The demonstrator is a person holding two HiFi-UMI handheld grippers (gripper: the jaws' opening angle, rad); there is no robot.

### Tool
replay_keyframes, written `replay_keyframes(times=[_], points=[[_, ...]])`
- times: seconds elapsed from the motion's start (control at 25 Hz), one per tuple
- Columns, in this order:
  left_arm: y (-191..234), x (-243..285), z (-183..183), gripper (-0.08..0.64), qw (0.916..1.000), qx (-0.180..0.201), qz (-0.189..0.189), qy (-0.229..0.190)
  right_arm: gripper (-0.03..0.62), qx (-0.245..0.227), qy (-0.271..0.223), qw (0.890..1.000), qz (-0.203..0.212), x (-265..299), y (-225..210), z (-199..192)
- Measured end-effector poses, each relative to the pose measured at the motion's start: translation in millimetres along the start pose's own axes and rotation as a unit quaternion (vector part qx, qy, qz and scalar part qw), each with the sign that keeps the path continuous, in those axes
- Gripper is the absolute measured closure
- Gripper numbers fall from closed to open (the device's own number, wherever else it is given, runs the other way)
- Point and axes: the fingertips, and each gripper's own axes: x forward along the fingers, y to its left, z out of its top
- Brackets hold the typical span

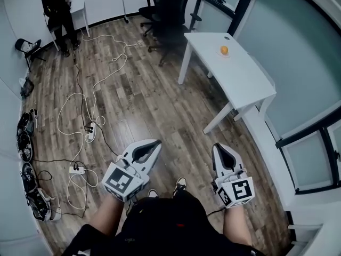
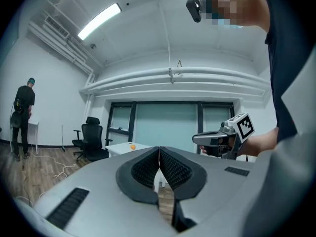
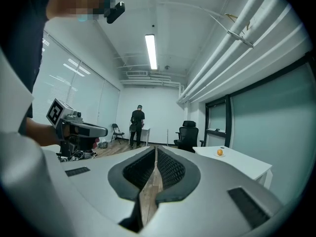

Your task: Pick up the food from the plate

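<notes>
A small orange food item [image 1: 224, 50] sits on a plate on the white table [image 1: 240, 76] across the room; it also shows as an orange dot [image 3: 219, 152] in the right gripper view and a faint orange dot [image 2: 132, 145] in the left gripper view. My left gripper [image 1: 154, 144] and right gripper [image 1: 219, 149] are held low near the person's body, far from the table. Both have their jaws shut with nothing between them.
Black office chairs [image 1: 168, 9] stand beyond the table. Cables and power strips [image 1: 90, 132] trail over the wooden floor at left, with gear piled along the left wall [image 1: 26, 159]. A person [image 1: 57, 12] stands at a small white desk in the far corner. A glass wall [image 1: 287, 52] runs along the right.
</notes>
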Motion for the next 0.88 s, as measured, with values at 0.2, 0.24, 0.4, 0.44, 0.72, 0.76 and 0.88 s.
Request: replay_keyframes(times=[0.2,0.24,0.4,0.44,0.72,0.76,0.88], points=[[16.4,35.2,-2.9,0.537,0.9999,0.004,0.004,0.009,0.560,0.015,-0.001,1.000,0.003,26.3,-33.7,-6.9],[20.5,44.6,-3.0,0.537,0.9999,0.004,0.007,0.011,0.560,0.017,-0.002,1.000,0.006,33.8,-42.2,-8.8],[35.5,88.2,1.9,0.537,0.9998,0.009,0.014,0.012,0.560,0.020,-0.007,1.000,0.018,63.8,-79.8,-11.1],[38.9,100.7,5.4,0.537,0.9998,0.012,0.015,0.011,0.560,0.019,-0.010,1.000,0.020,70.8,-91.3,-8.9],[50.1,190.9,23.5,0.537,0.9996,0.006,0.026,0.012,0.560,0.026,-0.021,0.999,0.016,102.9,-186.5,-5.1],[52.1,201.6,23.8,0.537,0.9995,0.011,0.027,0.013,0.560,0.027,-0.022,0.999,0.016,106.0,-197.3,-6.0],[55.5,231.1,27.7,0.537,0.9992,0.012,0.035,0.017,0.560,0.030,-0.025,0.999,0.016,114.3,-226.6,-9.6]])
